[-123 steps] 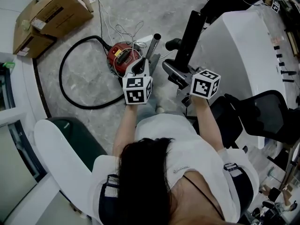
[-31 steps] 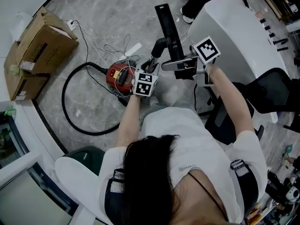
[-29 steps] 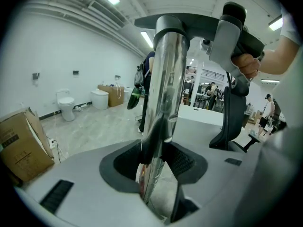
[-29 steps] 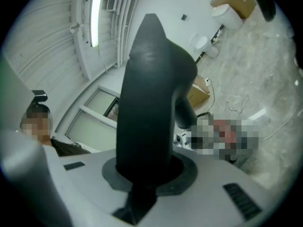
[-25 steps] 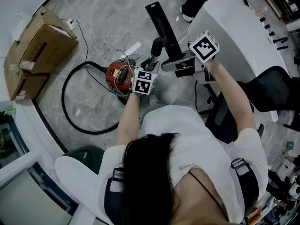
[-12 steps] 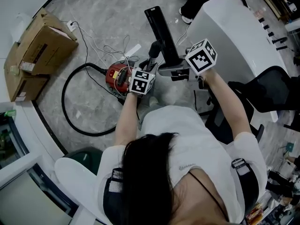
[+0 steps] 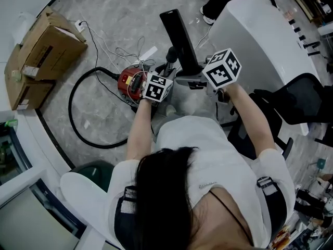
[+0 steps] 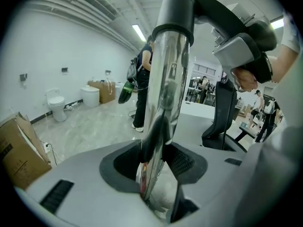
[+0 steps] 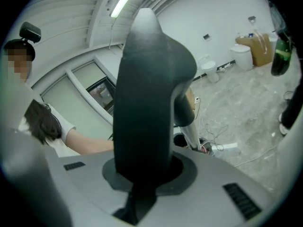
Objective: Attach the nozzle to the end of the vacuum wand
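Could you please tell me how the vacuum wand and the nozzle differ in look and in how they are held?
The wand is a slim, shiny metal tube; the nozzle is broad and matte black. The left gripper clamps the wand, while the right gripper clamps the nozzle. Both stand up out of their jaws, and the nozzle's dark neck meets the wand's tip.

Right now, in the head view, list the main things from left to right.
cardboard box → black hose loop → red vacuum cleaner → black nozzle → black office chair
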A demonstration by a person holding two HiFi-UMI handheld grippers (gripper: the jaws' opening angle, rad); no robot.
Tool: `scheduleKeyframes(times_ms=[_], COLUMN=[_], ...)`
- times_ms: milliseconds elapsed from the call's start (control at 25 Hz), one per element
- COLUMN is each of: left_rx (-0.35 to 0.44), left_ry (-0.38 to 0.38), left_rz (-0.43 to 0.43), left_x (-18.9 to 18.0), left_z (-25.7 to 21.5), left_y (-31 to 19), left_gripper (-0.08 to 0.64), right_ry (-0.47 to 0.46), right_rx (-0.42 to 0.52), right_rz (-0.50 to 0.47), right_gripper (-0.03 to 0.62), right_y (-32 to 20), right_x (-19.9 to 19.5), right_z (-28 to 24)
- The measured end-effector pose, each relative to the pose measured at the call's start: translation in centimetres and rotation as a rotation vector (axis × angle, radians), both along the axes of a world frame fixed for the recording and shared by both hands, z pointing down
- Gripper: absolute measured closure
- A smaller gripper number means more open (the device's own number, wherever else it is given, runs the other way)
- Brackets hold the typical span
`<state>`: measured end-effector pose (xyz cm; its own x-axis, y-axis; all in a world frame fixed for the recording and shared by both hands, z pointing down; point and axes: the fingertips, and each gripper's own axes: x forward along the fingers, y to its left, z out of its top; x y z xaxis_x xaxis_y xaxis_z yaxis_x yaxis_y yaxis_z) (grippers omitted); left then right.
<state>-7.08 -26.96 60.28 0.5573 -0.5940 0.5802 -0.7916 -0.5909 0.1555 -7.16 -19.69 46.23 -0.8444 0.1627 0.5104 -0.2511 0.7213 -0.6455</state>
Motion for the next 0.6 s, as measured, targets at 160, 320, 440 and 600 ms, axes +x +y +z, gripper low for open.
scheduleKeyframes(times_ms=[160,320,440,600], left_rx=[0.000,-0.001,0.004,0.008], left_ry=[-0.001,-0.026,-0.032,-0.037], left_rz=[0.002,0.055,0.063,0.071], left_x=[-0.24,-0.13,-0.23,-0.33], left_z=[0.07,0.13,0.02,0.33], left_y=[-0.03,0.28,0.22,0.26], left_gripper=[0.402,0.405,0.407,0.407], right_ry=[-0.040,-0.086,-0.085,-0.124], right_rx=[-0.022,-0.071,-0.092,-0.182], right_rz=[0.005,0.028,0.029,0.056], right_gripper=[0.526,0.526,0.525,0.525], right_y=[-0.01,0.30,0.21,0.15], right_x=[-0.15,-0.13,-0.23,-0.39], right_z=[0.10,-0.07,-0.24,-0.67])
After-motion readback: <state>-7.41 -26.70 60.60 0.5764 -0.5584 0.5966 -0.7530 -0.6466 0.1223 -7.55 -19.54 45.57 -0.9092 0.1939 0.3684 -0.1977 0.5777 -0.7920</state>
